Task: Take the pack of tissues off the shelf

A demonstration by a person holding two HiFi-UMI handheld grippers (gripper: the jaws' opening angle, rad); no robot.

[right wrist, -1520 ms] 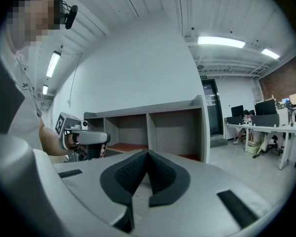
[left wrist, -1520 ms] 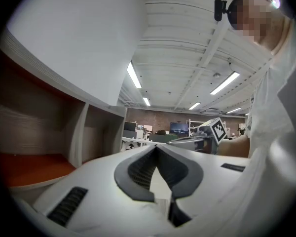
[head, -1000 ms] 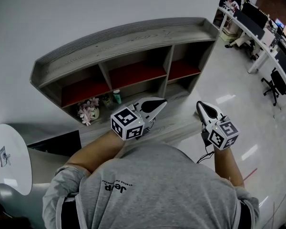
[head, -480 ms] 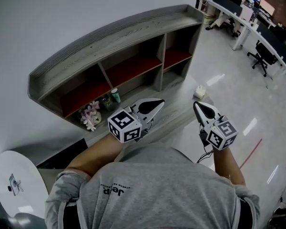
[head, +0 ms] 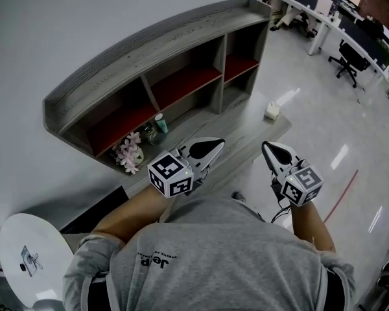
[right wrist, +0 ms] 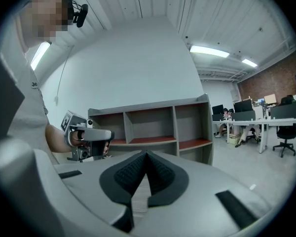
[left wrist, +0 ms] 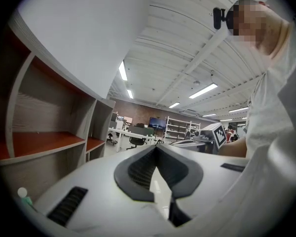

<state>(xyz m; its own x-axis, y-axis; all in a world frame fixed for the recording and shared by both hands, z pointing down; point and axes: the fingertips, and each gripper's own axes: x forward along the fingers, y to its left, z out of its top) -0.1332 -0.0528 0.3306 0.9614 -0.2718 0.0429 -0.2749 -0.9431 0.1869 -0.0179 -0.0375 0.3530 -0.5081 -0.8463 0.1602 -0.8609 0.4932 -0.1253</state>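
Observation:
In the head view a small pale pack of tissues (head: 271, 111) lies at the right end of the grey lower ledge (head: 236, 141) of the wooden shelf unit (head: 149, 50). My left gripper (head: 217, 145) hangs in front of my chest, shut and empty, pointing toward the ledge. The right gripper (head: 266, 148) is beside it, also shut with nothing held, well short of the pack. In the left gripper view the pads (left wrist: 143, 168) meet at the tip. The right gripper view shows its pads (right wrist: 130, 174) closed together, with the shelf unit (right wrist: 153, 127) ahead.
Pink flowers (head: 126, 151), a jar (head: 148, 133) and a small bottle (head: 161, 123) stand on the ledge's left part. A round white table (head: 26, 258) is at lower left. Office desks and chairs (head: 347, 50) fill the far right across shiny floor.
The view has swung, so the shelf sits more to the left and the tissue pack, unseen a second ago, has come into sight. Both grippers stay shut before my chest.

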